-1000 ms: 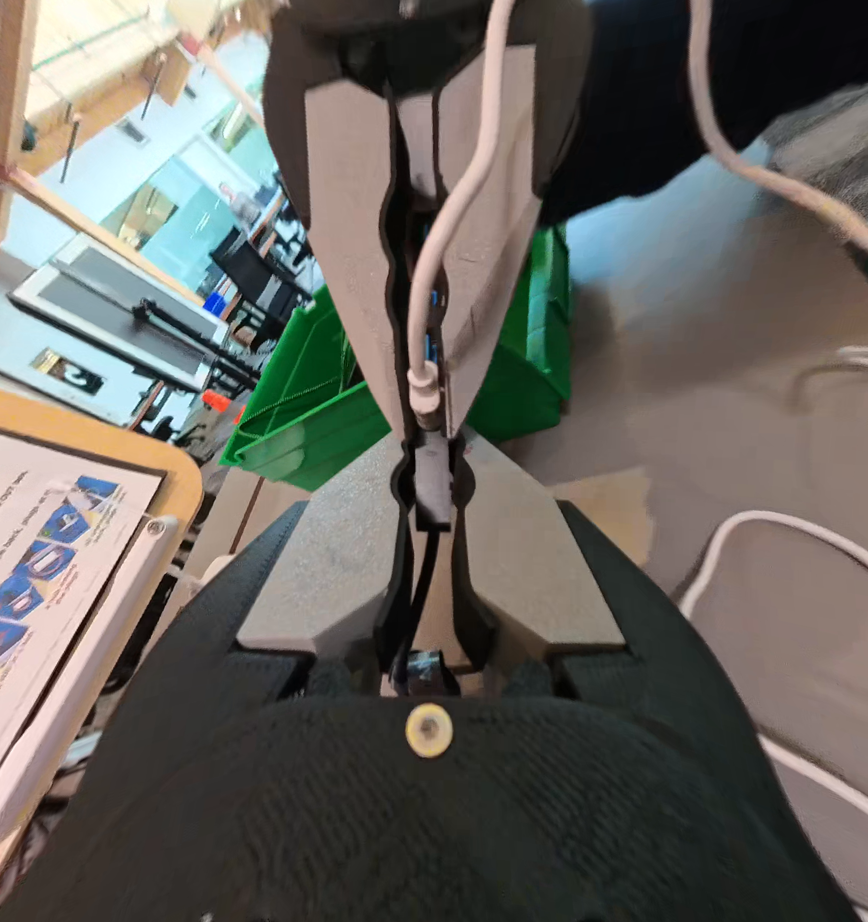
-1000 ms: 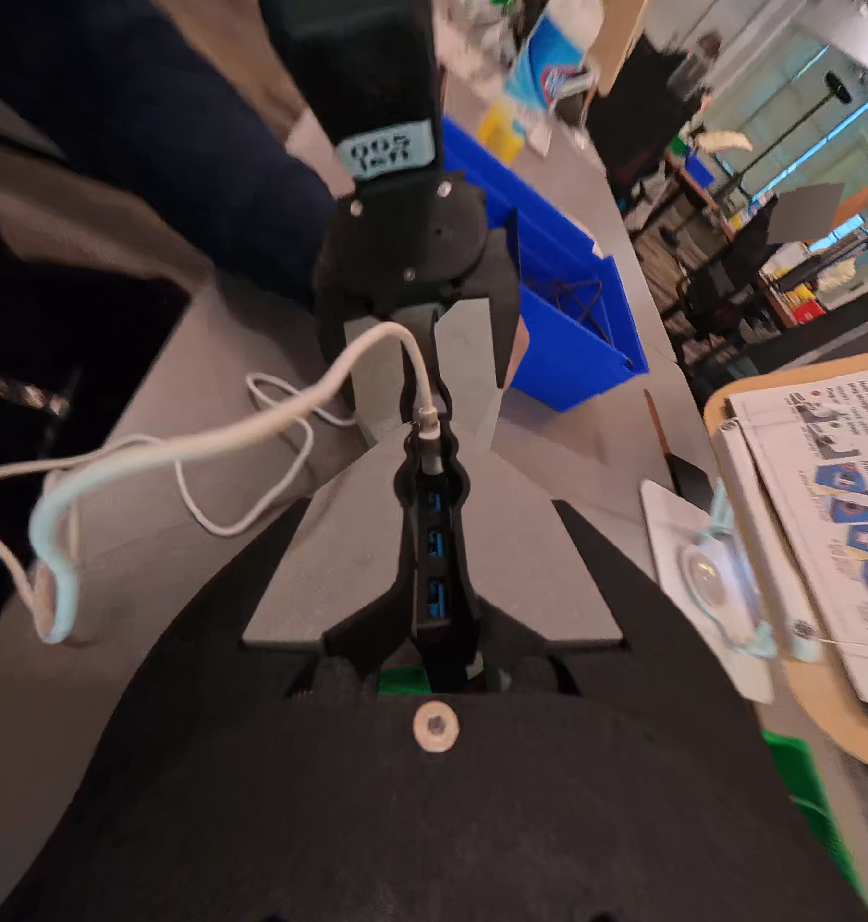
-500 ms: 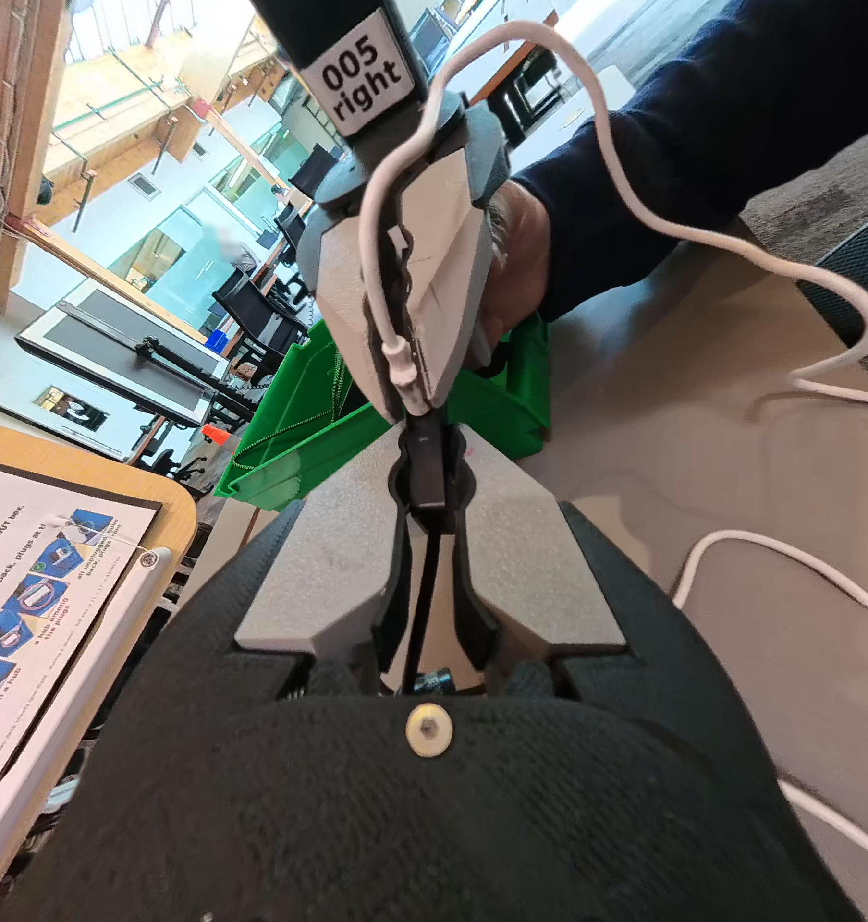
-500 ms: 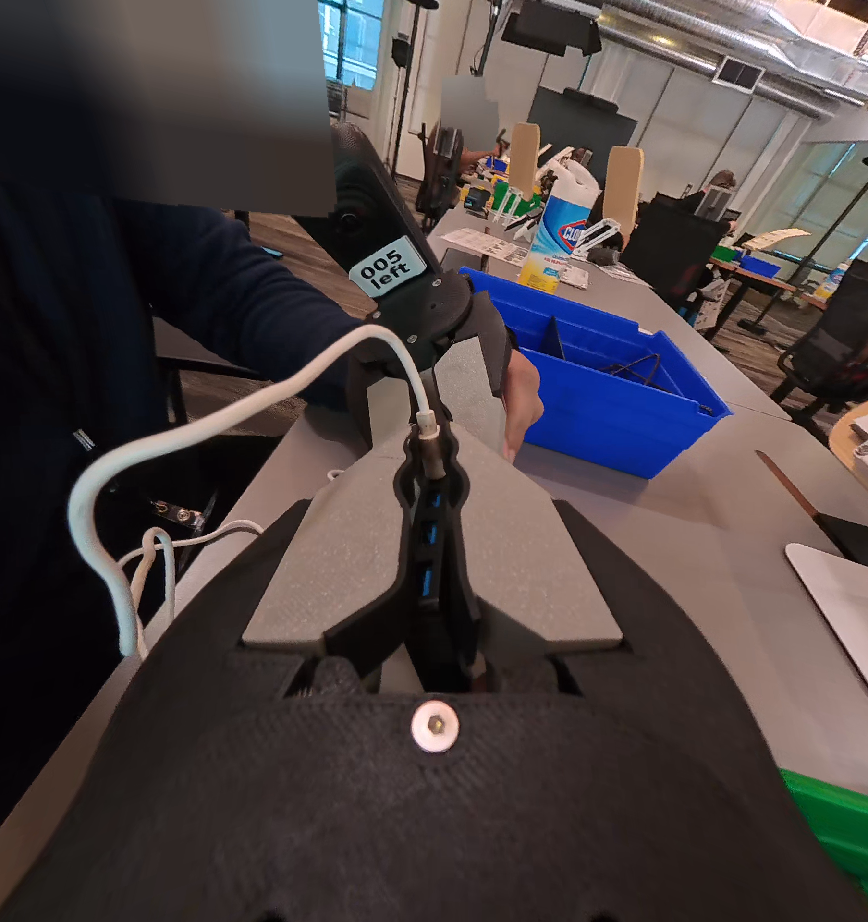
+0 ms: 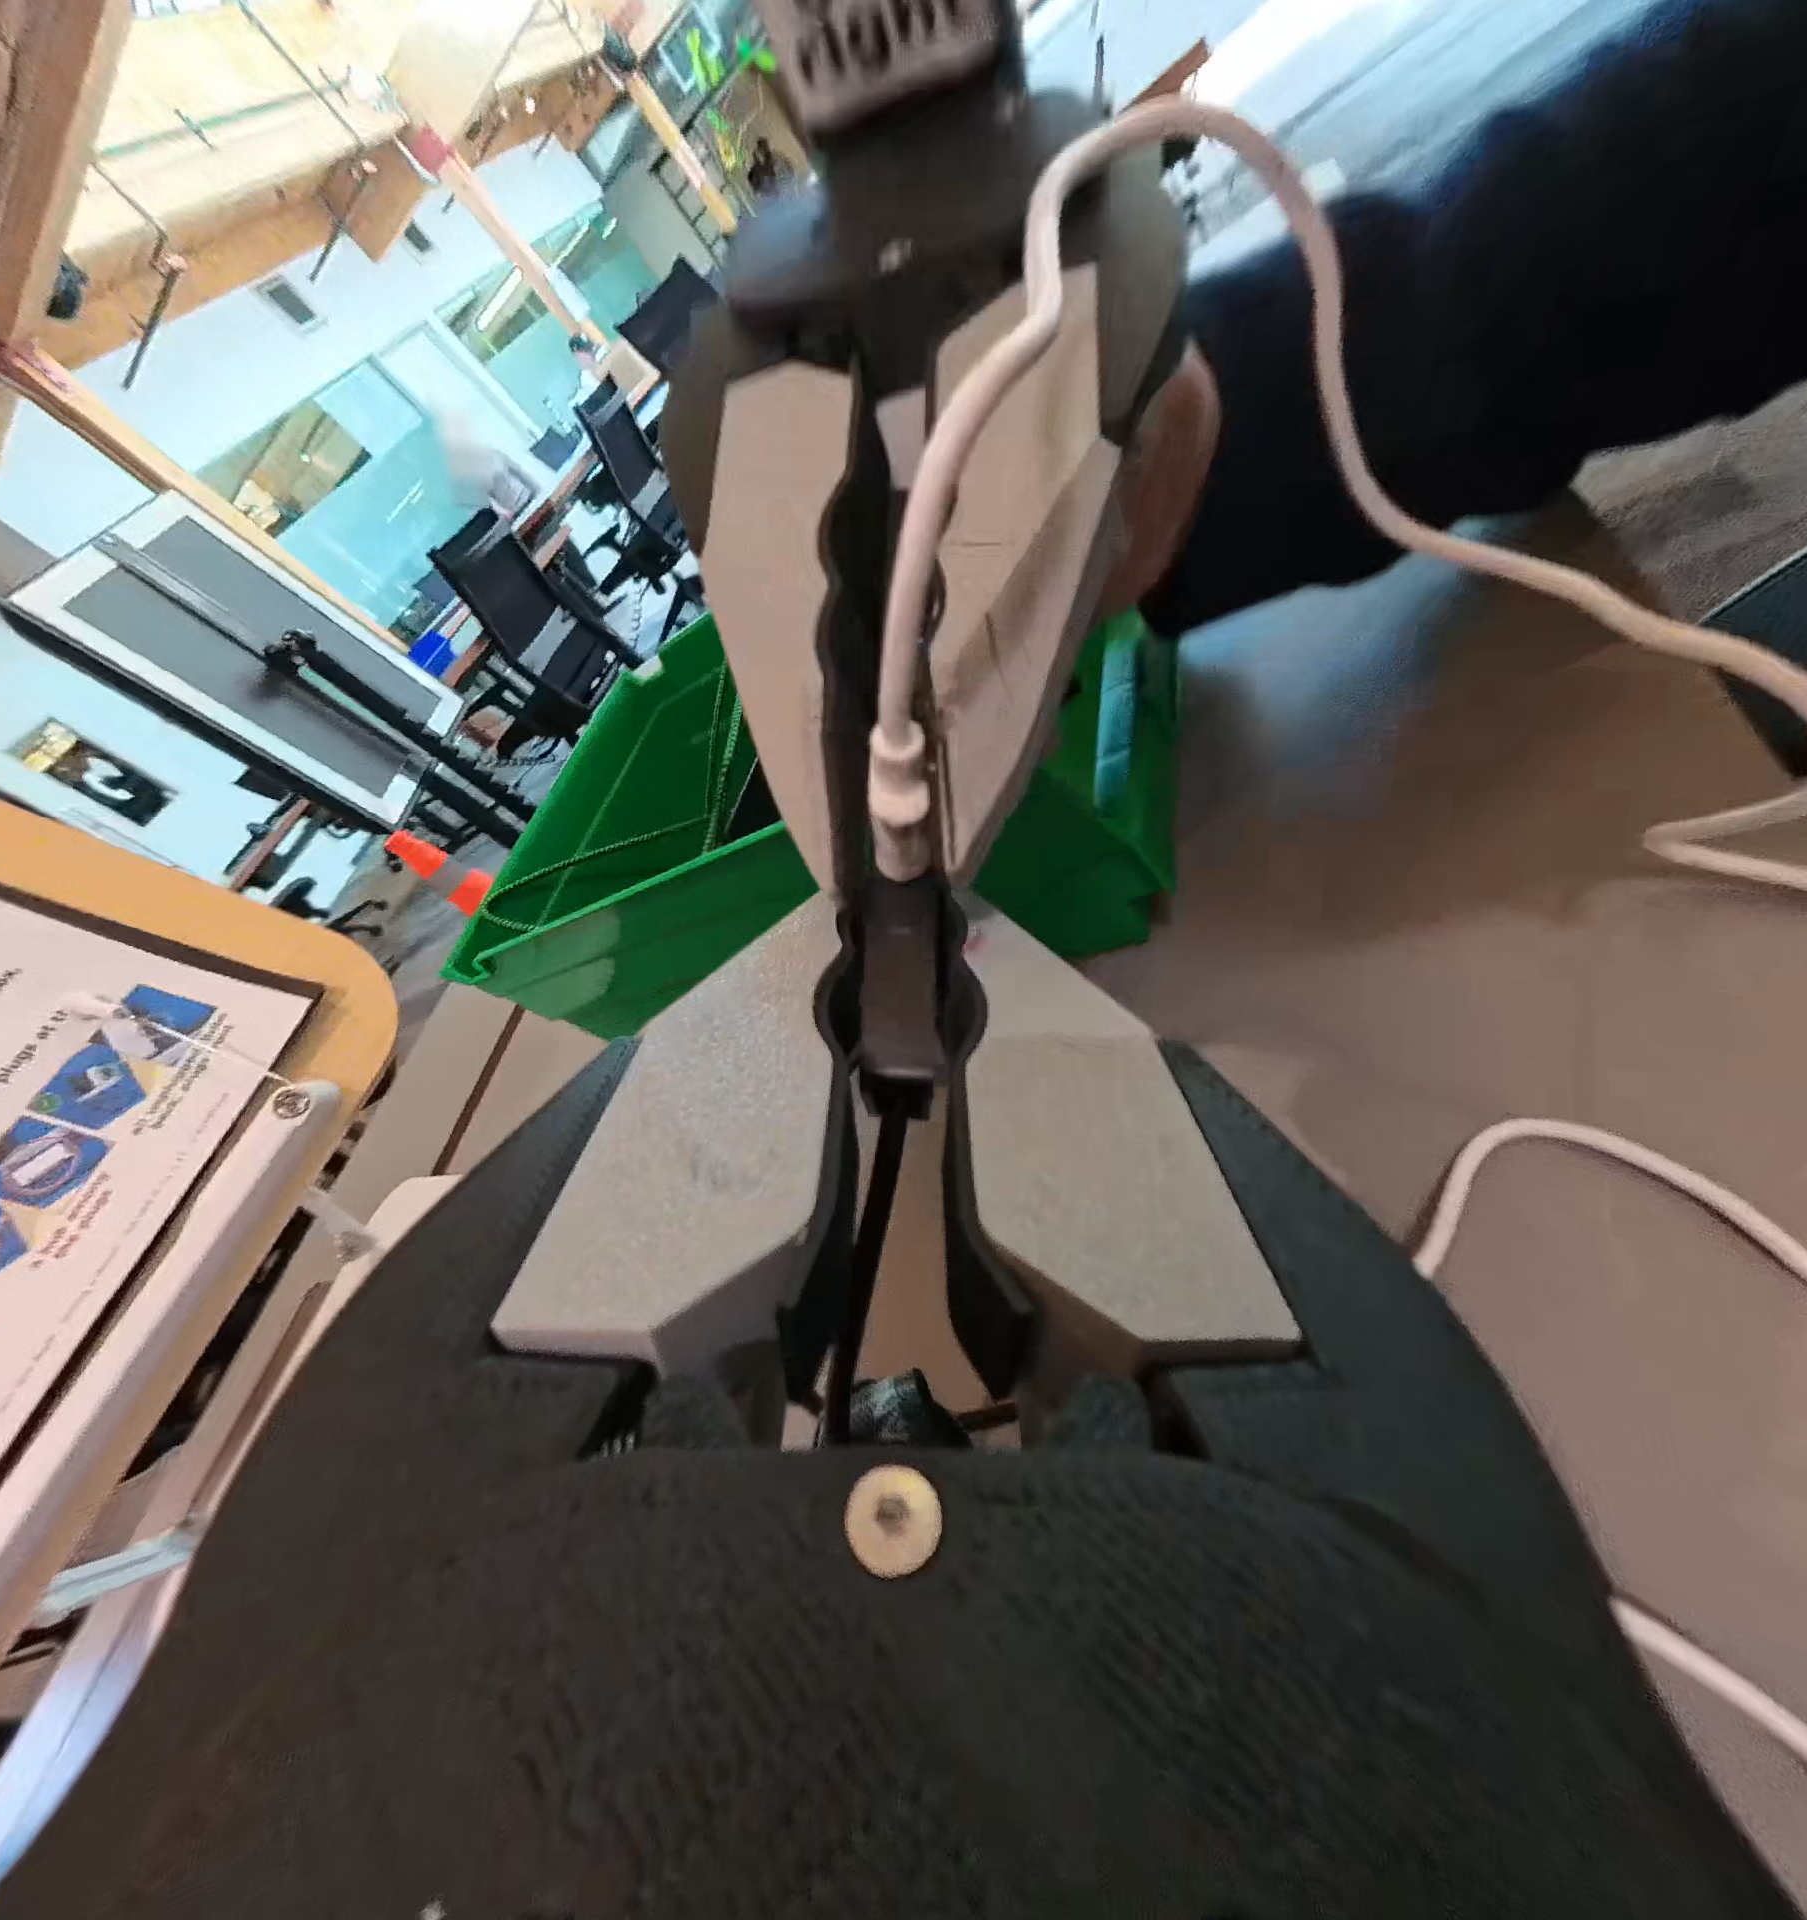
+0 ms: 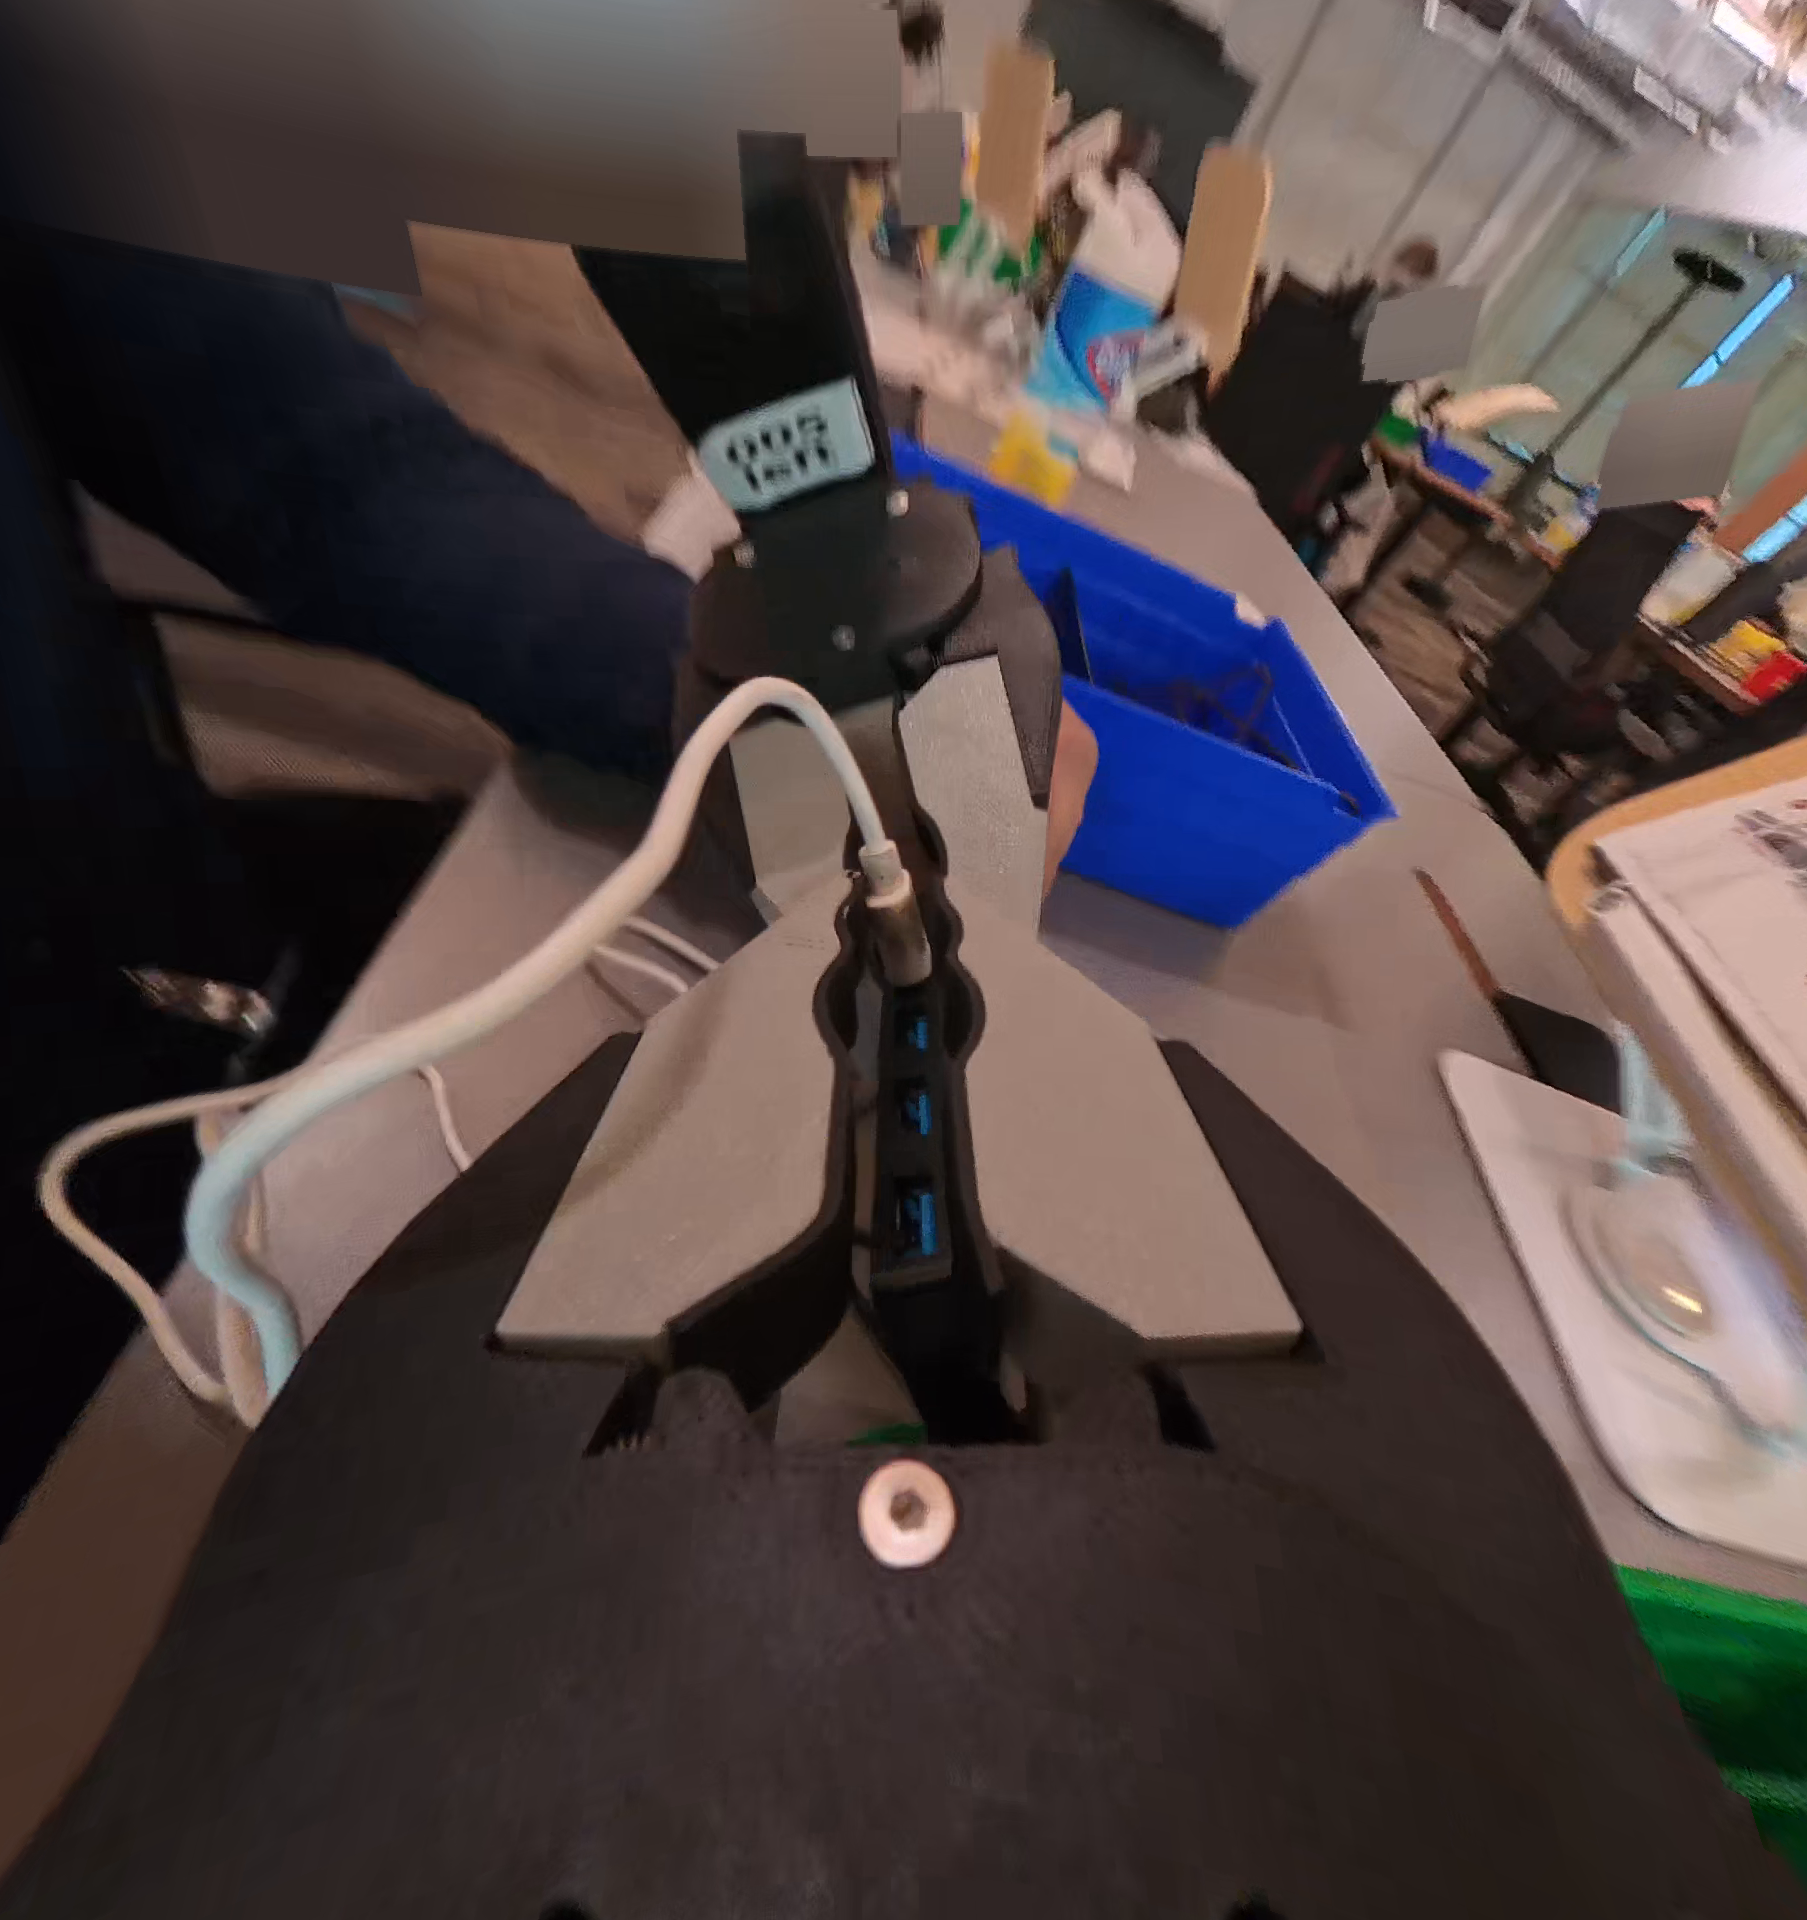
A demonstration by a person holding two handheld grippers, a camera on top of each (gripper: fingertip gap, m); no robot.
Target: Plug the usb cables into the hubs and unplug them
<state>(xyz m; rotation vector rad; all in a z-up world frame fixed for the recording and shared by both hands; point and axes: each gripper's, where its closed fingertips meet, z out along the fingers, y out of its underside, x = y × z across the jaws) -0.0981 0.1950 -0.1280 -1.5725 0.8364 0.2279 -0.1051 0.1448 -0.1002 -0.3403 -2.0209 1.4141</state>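
My right gripper (image 6: 899, 925) is shut on a black USB hub (image 6: 918, 1143) with blue ports that lies lengthwise between its fingers. A white cable (image 6: 566, 956) ends in a plug (image 6: 894, 914) at the hub's farthest port, and its metal shell still shows. My left gripper (image 5: 899, 935) faces the right one tip to tip. It is shut on the hub's other end (image 5: 897, 997), where a thin black cord runs back toward the camera. In the left wrist view the right gripper (image 5: 883, 873) comes down from above, with the white plug (image 5: 901, 790) along its fingers.
A green bin (image 5: 650, 862) stands behind the grippers on the grey table, and a blue bin (image 6: 1190, 748) on the other side. A wooden board with a printed sheet (image 5: 78, 1122) is beside them. White cable loops (image 5: 1605, 1174) lie on the table. A dark sleeve (image 5: 1501, 312) is close by. Spacing between my two grippers at the tips: around 5 cm.
Both views have swung and blurred while the two grippers stayed tip to tip on the hub. The white plug is still at the hub's end and now leans slightly.
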